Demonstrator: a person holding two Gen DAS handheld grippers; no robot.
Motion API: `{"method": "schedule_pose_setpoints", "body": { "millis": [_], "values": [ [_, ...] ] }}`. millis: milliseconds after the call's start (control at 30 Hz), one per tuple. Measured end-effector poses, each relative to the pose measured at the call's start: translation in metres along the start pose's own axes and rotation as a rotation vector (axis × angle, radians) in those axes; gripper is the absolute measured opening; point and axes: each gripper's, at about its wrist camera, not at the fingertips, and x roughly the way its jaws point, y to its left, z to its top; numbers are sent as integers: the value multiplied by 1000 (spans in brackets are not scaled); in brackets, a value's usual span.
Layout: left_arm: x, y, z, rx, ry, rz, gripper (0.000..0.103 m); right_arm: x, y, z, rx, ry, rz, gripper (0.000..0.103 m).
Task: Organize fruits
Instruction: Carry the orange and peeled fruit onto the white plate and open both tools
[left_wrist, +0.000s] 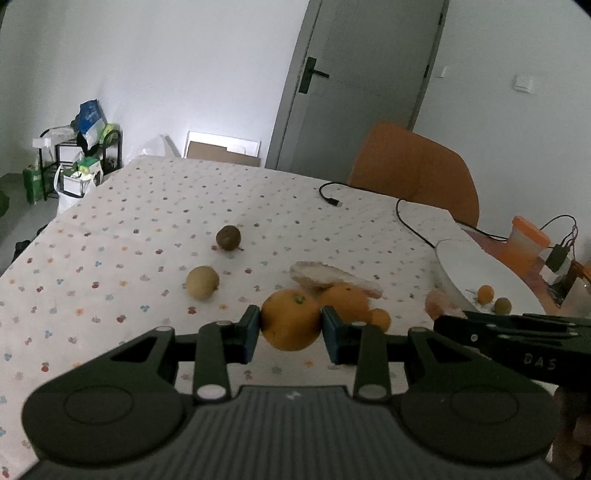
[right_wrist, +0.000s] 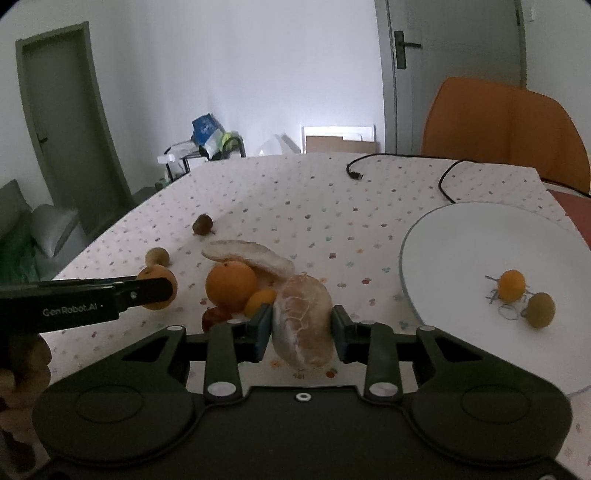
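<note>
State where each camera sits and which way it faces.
Left wrist: on the left gripper, facing down its fingers across the table toward the door; it grips an orange; the right gripper's side intrudes.
Right wrist: on the right gripper, facing likewise; it grips a peeled citrus segment; a hand shows.
Shared: white plate, orange chair.

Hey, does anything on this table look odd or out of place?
Yes: a loose black cable trails across the tablecloth near the white plate, and thin stem bits litter the plate.
</note>
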Motion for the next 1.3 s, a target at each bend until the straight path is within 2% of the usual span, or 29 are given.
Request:
{"method": "schedule_pose_setpoints", "body": {
  "millis": [400, 1300],
  "values": [
    [2, -30, 4, 40, -8, -57, 35, -34, -18, -4, 44, -72, -28, 33],
    [34, -125, 23, 213, 0, -200, 35, -70, -101, -24, 208, -153, -219, 33]
  ]
}}
